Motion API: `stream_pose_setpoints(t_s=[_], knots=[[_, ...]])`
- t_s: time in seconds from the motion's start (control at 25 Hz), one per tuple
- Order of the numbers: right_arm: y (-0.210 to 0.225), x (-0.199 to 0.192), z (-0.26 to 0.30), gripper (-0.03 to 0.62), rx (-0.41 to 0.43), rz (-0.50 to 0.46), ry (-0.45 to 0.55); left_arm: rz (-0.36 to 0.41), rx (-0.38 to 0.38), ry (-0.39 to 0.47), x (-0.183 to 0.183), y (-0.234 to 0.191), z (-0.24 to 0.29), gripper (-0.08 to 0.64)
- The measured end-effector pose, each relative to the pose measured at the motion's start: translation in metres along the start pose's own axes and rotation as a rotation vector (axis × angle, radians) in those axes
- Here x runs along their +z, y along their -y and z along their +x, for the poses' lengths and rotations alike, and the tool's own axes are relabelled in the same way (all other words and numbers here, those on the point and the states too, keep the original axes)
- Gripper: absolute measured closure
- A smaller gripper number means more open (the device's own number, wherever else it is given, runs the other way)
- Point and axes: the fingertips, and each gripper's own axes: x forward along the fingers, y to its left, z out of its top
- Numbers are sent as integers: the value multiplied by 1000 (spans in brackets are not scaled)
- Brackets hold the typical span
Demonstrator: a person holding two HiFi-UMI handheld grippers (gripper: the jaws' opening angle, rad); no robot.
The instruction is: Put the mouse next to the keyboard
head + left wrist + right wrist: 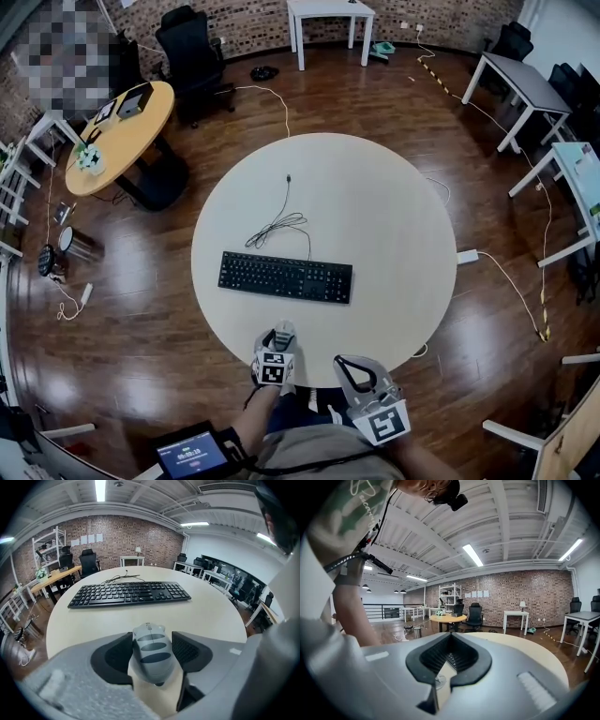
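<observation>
Near the table (213,613) edge, the left claw (152,638) clamps the mouse (151,653).

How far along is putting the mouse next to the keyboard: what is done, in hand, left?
Done: the left gripper is shut on the mouse. In hand: it is at the table edge, short of the keyboard. Left: set it beside the keyboard, release. The right gripper is shut, empty.

The left gripper (280,334) and right gripper (351,364) are pale grey shells with black ribbed pads (114,654) and white cubes (274,368) bearing black square markers; the person wears a white shirt (321,588) printed green.
</observation>
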Motion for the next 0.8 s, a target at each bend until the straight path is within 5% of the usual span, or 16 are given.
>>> stream_pose_setpoints(t_s=[0.8], knots=[[59, -32, -36, 588, -66, 23, -36, 200, -207, -30, 31, 122, 33, 293]])
